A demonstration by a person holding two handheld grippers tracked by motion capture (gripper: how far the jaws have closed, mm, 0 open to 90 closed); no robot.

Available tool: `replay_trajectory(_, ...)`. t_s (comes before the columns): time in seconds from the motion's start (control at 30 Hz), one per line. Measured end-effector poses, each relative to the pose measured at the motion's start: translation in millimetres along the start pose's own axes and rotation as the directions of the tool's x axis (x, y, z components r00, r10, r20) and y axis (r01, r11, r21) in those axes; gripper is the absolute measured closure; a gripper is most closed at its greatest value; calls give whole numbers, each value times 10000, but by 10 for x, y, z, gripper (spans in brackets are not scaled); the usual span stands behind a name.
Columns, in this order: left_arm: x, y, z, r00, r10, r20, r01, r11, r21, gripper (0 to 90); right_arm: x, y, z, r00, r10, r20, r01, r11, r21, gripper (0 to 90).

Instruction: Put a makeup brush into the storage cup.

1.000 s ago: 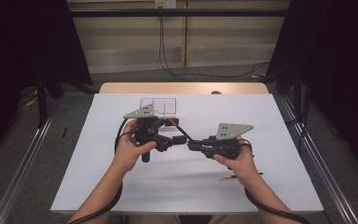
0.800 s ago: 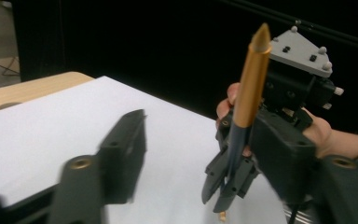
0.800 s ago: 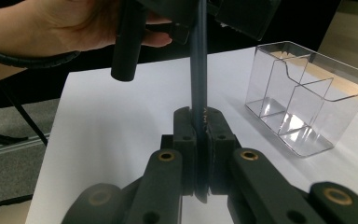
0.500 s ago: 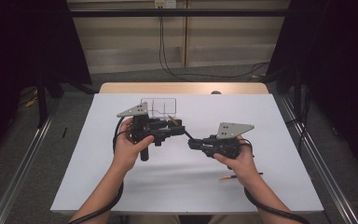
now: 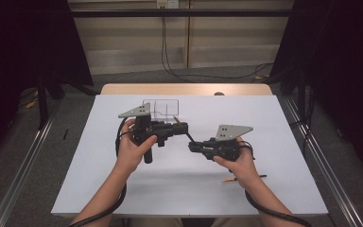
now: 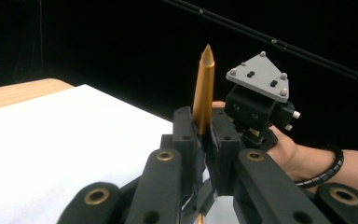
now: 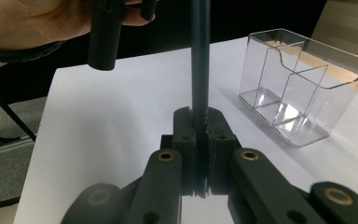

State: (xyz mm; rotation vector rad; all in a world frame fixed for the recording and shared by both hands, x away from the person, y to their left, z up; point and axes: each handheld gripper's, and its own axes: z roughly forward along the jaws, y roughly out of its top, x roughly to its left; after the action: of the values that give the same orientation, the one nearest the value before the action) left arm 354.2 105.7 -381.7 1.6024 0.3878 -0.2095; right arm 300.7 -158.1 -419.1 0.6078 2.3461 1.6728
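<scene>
Two grippers are clamped on what looks like one pen (image 5: 189, 137), so I judge you are midway through passing it from one to the other. Your left gripper (image 5: 183, 127) has just been closing its jaws, and they now pinch the pen's gold pointed end (image 6: 204, 88), which stands up from between the pads in the left gripper view. Your right gripper (image 5: 192, 146) is pressed on the dark shaft (image 7: 199, 60), which runs up toward the other tool in the right gripper view. The pen hangs in the air over the middle of the white table (image 5: 274, 118), slanting between the two tips. As I read it, nothing is put away yet. The clear holder (image 5: 160, 108) at about 12 o'clock from your left gripper looks empty in all its compartments (image 7: 303, 88). A second pen (image 5: 243, 178) lies on the table at about 6 o'clock from your right hand (image 5: 238, 163), just beside it. What is left, I think, is to let go with the right, carry this pen to the holder, then fetch the other. Your left hand (image 5: 134, 146) wraps the handle with its gripper pointing toward 3 o'clock. Your right hand holds its gripper lower, pointing toward 10 o'clock, so the tips nearly meet.
</scene>
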Motion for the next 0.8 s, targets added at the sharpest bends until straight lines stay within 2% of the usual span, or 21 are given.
replay_trajectory(0.43, -47, 55, 92, 9994, 302, -197, -300, 9995, 79, 835, 10, 9, 108, 9993, 335, -136, -334, 9994, 89, 837)
replay_trajectory(0.8, -72, 80, 98, 9989, 440, -163, -438, 9989, 137, 835, 9, 23, 116, 9980, 611, -146, -615, 9977, -278, 813)
